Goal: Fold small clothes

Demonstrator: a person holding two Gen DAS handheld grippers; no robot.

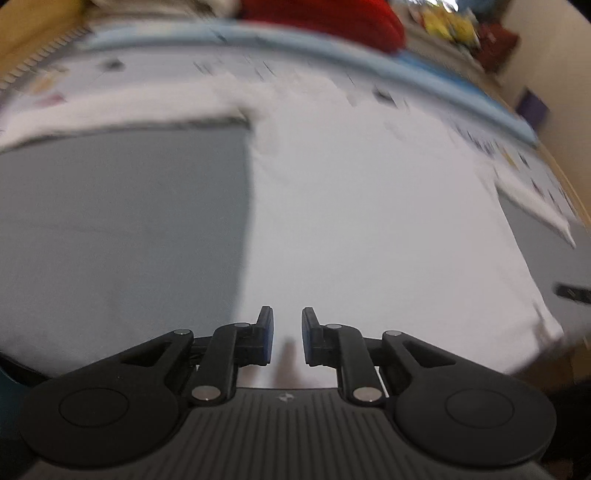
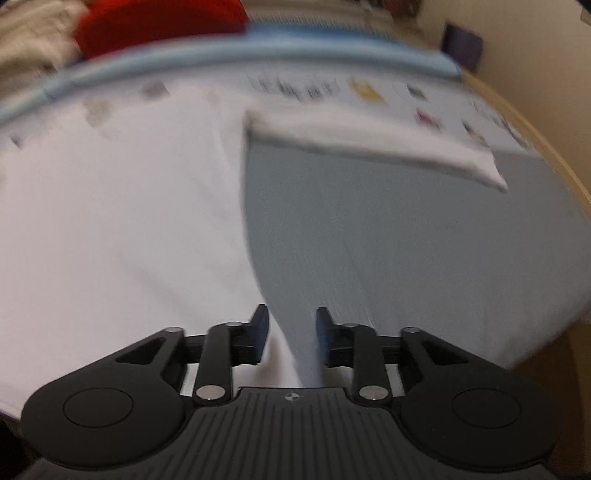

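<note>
A: Grey bedding (image 1: 122, 229) is spread under a white T-shirt (image 1: 369, 229), laid flat; a red cushion (image 1: 332, 22) is seen beyond, much blurred.

B: How are the jaws held?

A: The left gripper (image 1: 287, 338) is parted narrowly over the shirt, nothing held. The right gripper (image 2: 291, 334) is parted wider at the shirt's edge, also unladen.

B: And handling?

A: Softness and lightness are judged likely; the hem or side edge should be pinched.

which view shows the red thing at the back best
The left wrist view: the red thing spans more of the top edge there, beyond the blue border, with less blur. The right wrist view shows only a smeared red patch at the top left.
</note>
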